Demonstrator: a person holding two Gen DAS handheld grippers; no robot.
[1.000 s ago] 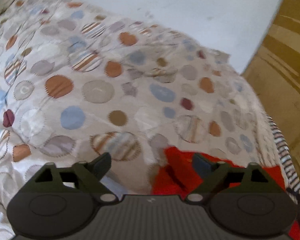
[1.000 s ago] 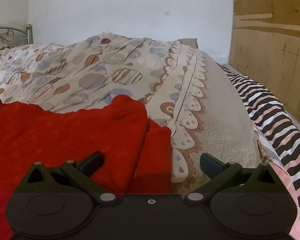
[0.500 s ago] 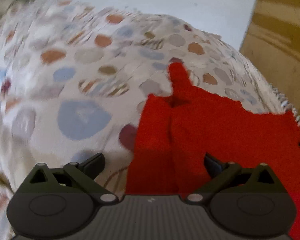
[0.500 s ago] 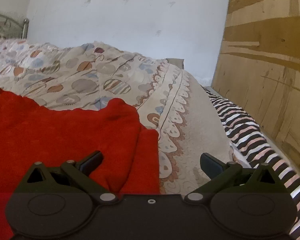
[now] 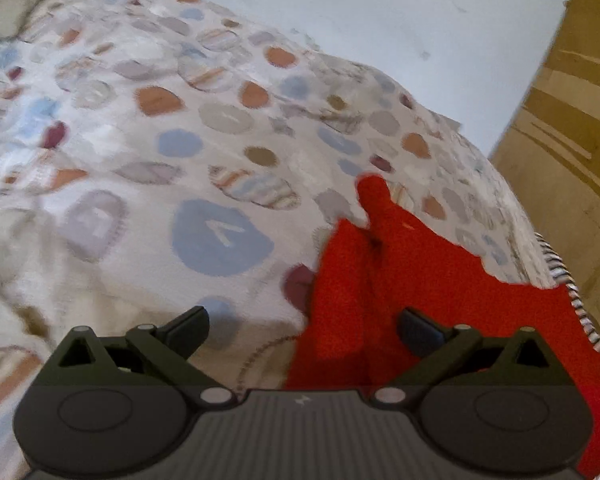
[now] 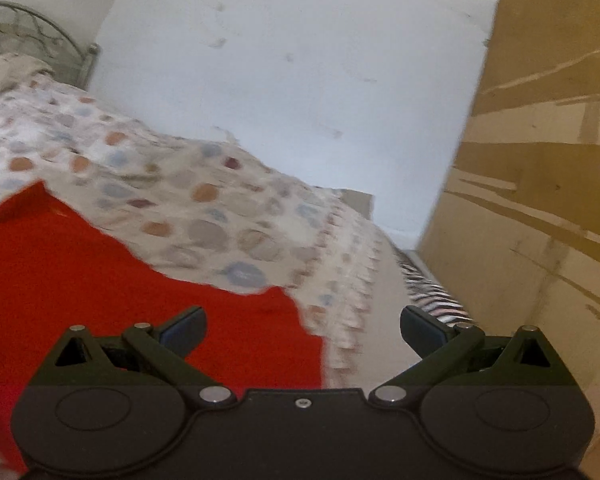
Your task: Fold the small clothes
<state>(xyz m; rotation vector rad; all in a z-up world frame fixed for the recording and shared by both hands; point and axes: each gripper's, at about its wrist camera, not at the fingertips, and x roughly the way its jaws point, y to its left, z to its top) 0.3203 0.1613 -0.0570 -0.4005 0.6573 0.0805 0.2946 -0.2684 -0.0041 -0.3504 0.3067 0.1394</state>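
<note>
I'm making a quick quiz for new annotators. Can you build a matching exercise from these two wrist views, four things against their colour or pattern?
Things:
1. garment
2. bedspread
3. sheet at the bed's edge
4. wall behind the bed

Looks:
A. plain white with a few marks
B. black and white stripes
C. solid red
D. pale with coloured round patches

Pairs: 1-C, 2-D, 3-B, 4-A

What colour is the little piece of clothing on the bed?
Plain bright red garment, no pattern. The left wrist view shows it best.
</note>
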